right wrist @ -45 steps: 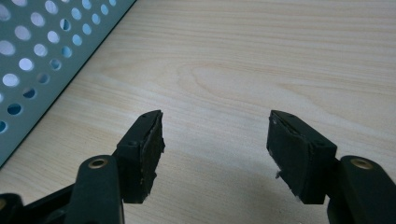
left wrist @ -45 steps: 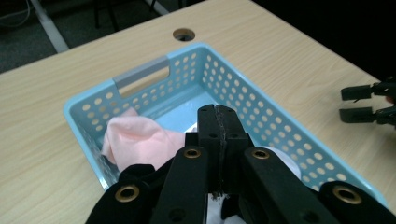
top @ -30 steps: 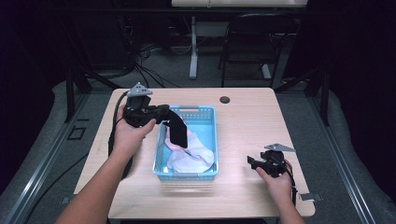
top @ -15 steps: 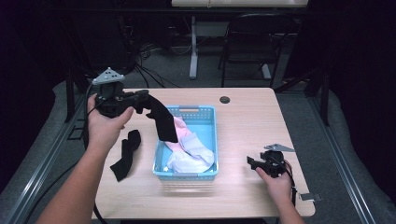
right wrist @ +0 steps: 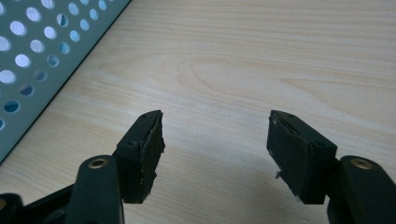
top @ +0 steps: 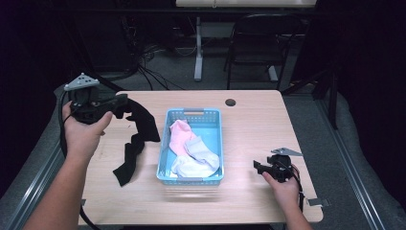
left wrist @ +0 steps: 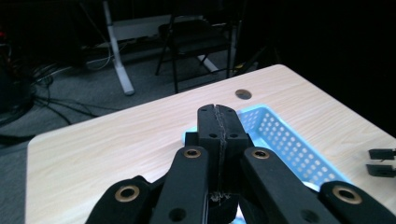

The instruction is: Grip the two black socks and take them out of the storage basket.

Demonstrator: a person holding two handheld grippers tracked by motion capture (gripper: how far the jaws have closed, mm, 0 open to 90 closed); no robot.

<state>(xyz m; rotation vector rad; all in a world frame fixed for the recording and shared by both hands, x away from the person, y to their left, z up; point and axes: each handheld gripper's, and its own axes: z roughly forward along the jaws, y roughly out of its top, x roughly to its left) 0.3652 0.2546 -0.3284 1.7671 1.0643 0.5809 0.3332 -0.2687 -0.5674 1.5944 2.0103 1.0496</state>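
A long black sock [top: 140,130] hangs from my left gripper [top: 125,103], which is shut on its upper end above the table's left side. The sock's lower end lies on the wood left of the blue perforated basket [top: 191,113]. In the left gripper view the jaws of the left gripper [left wrist: 218,126] are pressed together, with the basket [left wrist: 286,141] beyond them. A pink sock [top: 179,134] and pale grey socks [top: 197,160] lie in the basket. My right gripper [top: 256,166] rests open on the table right of the basket; the right gripper [right wrist: 215,140] holds nothing.
A round cable hole [top: 230,102] sits near the table's far edge. The basket wall [right wrist: 28,51] is close on the right gripper's left. A chair [top: 253,43] and cables stand on the floor behind the table.
The left gripper lifted the black sock out of the basket and carried it left. The sock's tail now lies on the table. The right gripper stayed put.
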